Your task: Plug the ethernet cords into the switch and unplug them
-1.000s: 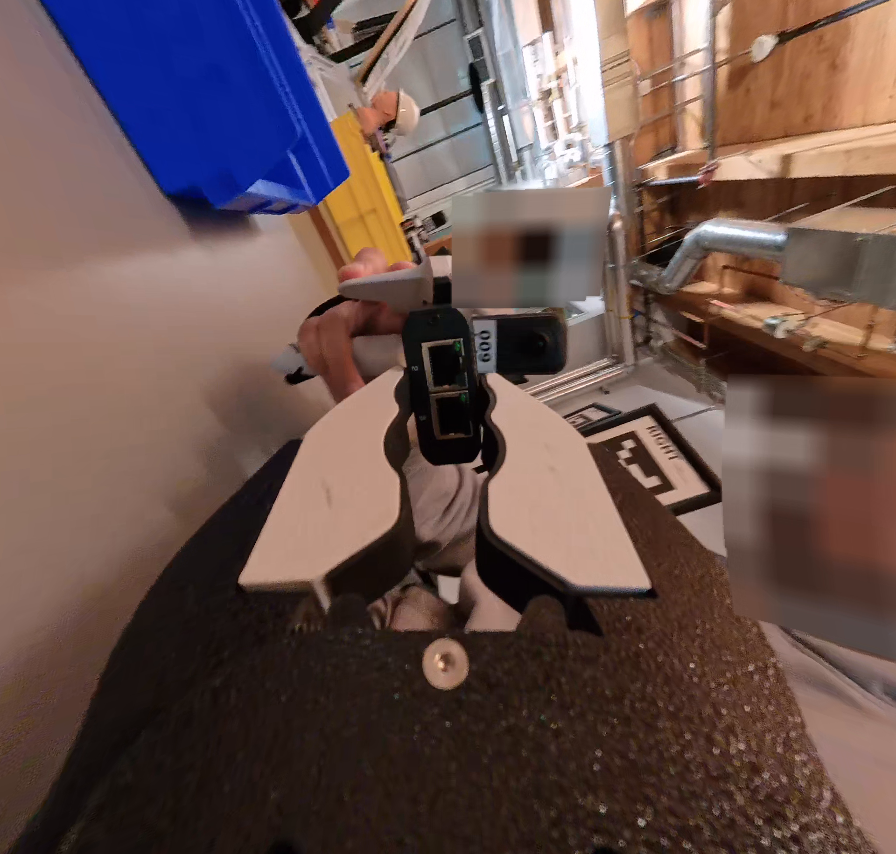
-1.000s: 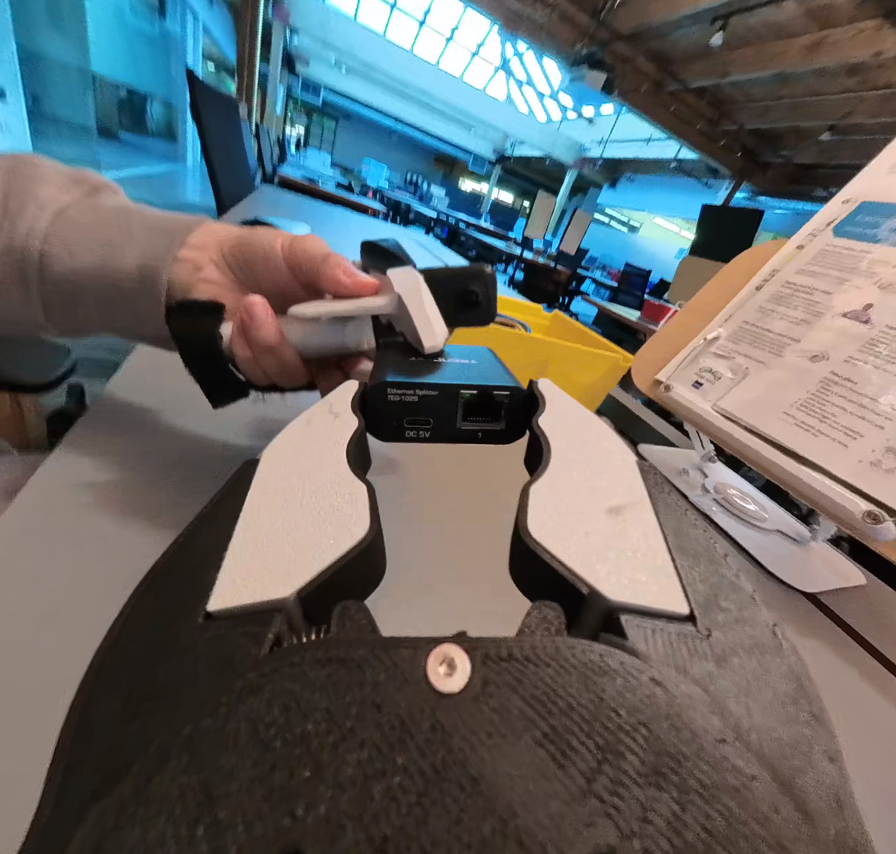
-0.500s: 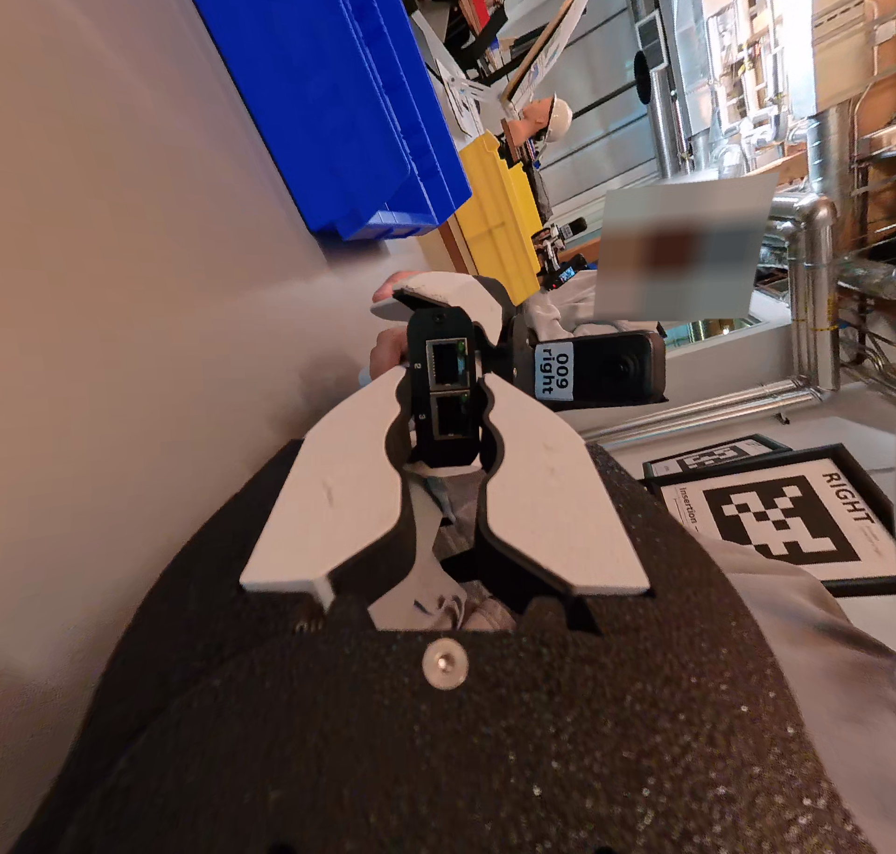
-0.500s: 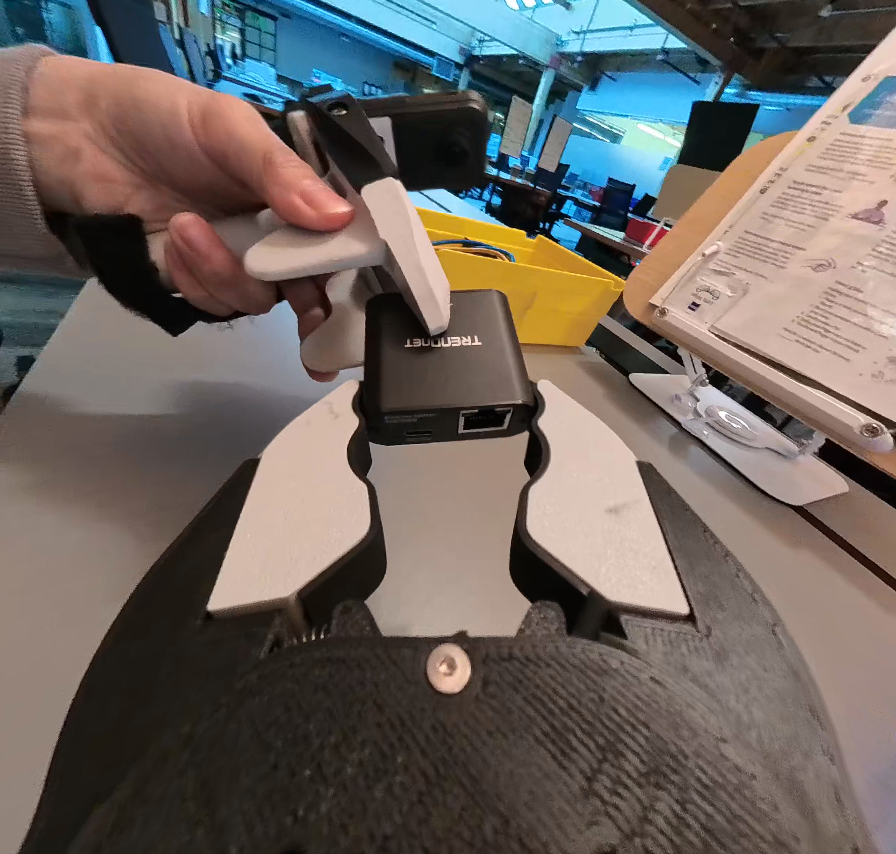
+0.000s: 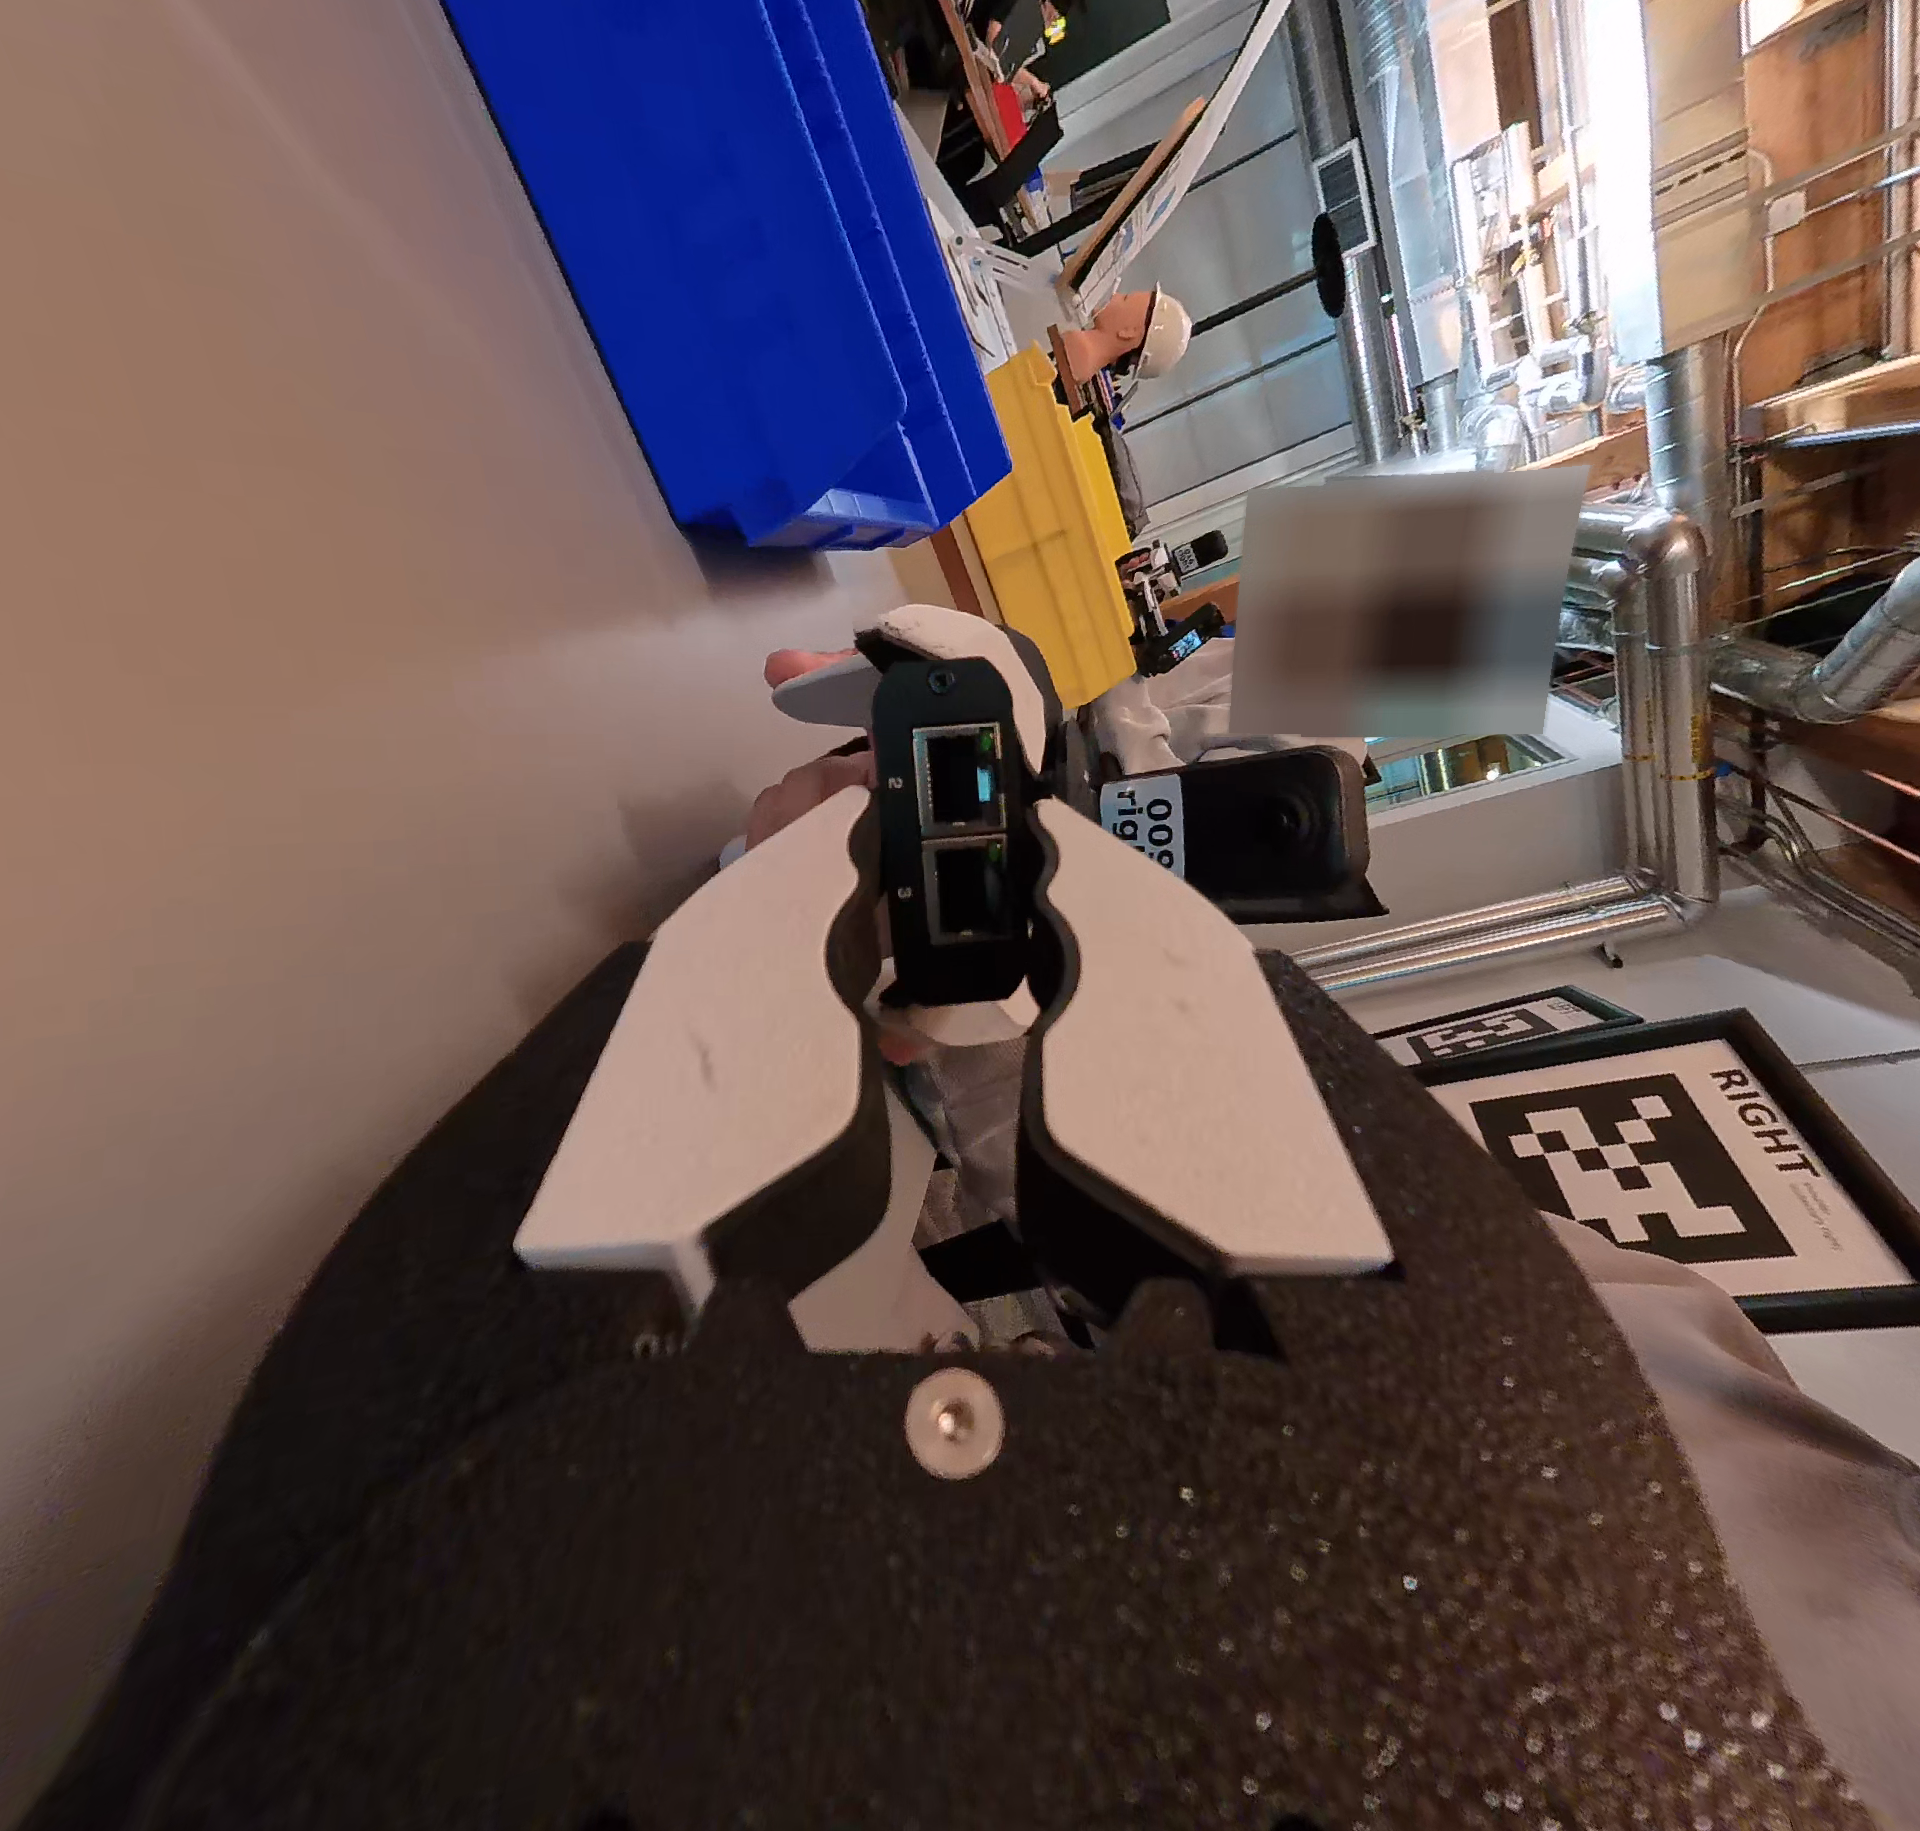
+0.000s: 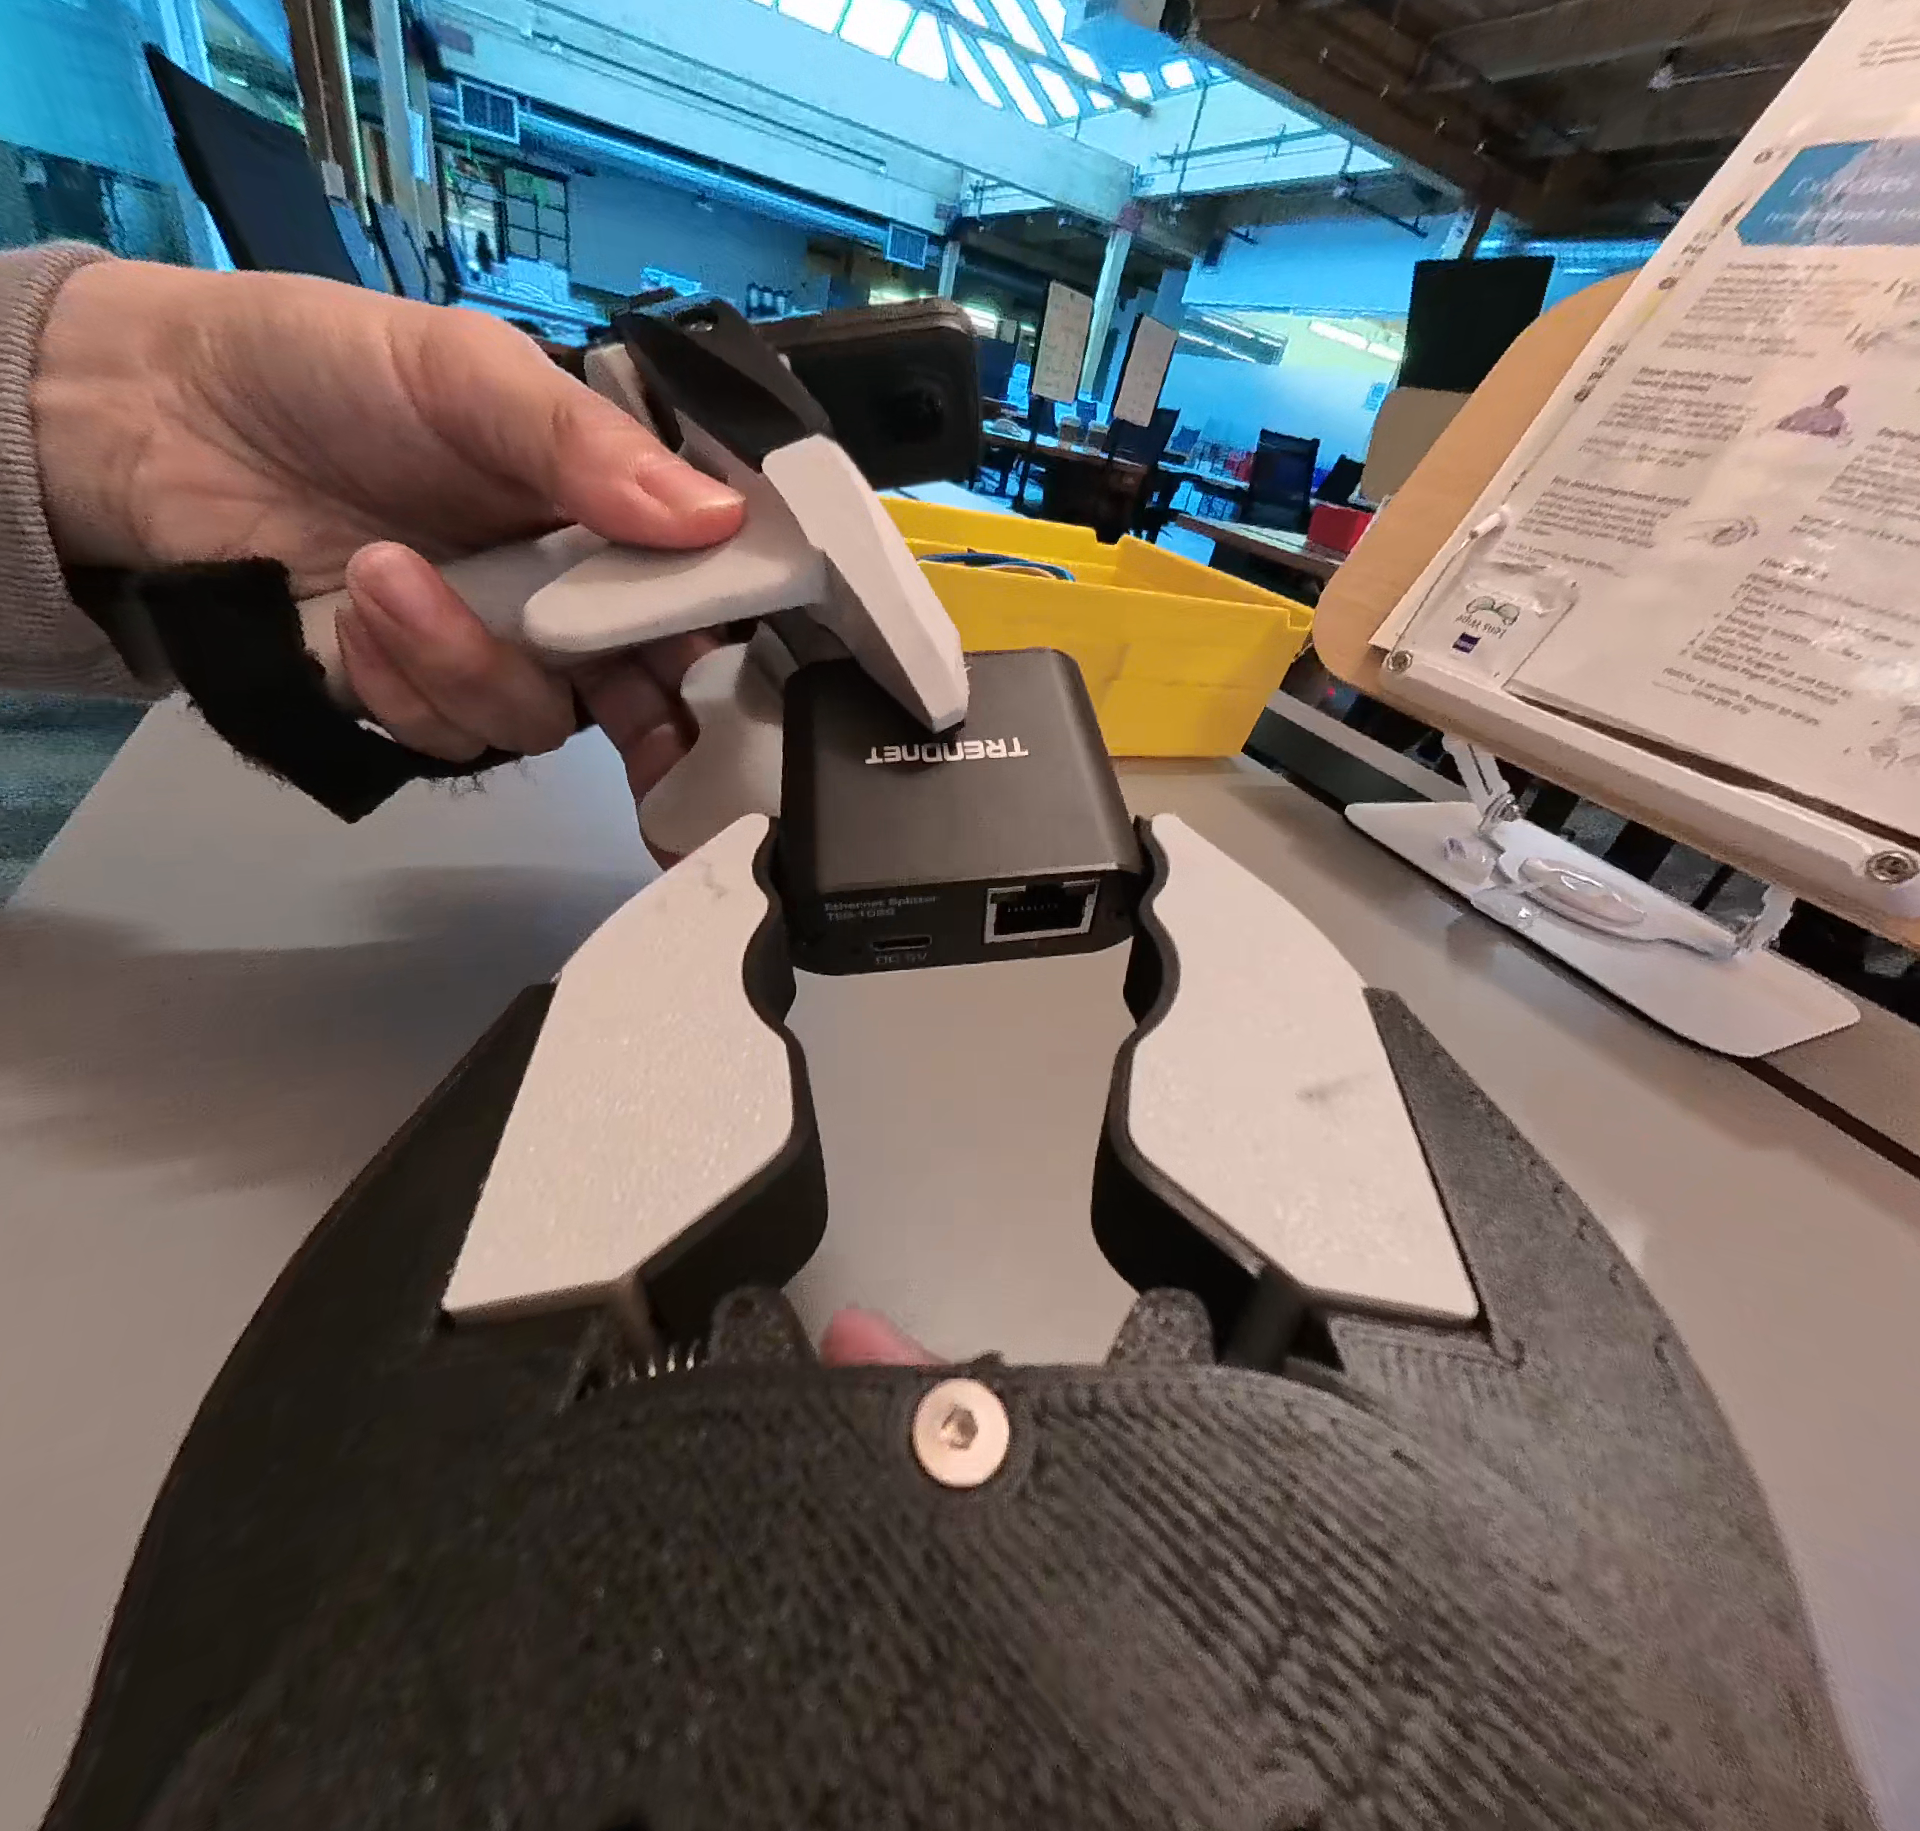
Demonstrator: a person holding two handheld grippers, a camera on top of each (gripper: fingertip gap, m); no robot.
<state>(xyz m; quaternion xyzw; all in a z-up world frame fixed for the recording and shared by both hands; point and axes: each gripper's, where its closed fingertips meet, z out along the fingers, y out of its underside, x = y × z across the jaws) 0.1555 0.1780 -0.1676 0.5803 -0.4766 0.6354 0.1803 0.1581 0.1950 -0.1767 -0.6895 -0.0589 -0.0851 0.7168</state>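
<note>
Left wrist view: left gripper (image 5: pixel 951 888) is clenched on the black switch (image 5: pixel 954 851), pinching its flat faces, two empty ports facing the camera. Blue bin (image 5: pixel 727 223) stands beyond.

Right wrist view: right gripper (image 6: pixel 958 872) clamps the switch's sides above the grey table (image 6: pixel 312 1002). Yellow bin (image 6: pixel 1122 628) sits behind.

Left gripper (image 5: pixel 948 908) clamped on the black switch (image 5: pixel 951 846), fingers pressing both flat faces, two empty ports facing the camera. Right gripper (image 5: pixel 940 654) grips the switch's far end, its camera (image 5: pixel 1262 831) alongside. Grey table (image 5: pixel 260 638) tilted; blue bin (image 5: pixel 727 223), yellow bin (image 5: pixel 1049 524), framed marker card (image 5: pixel 1642 1168) behind.
</note>
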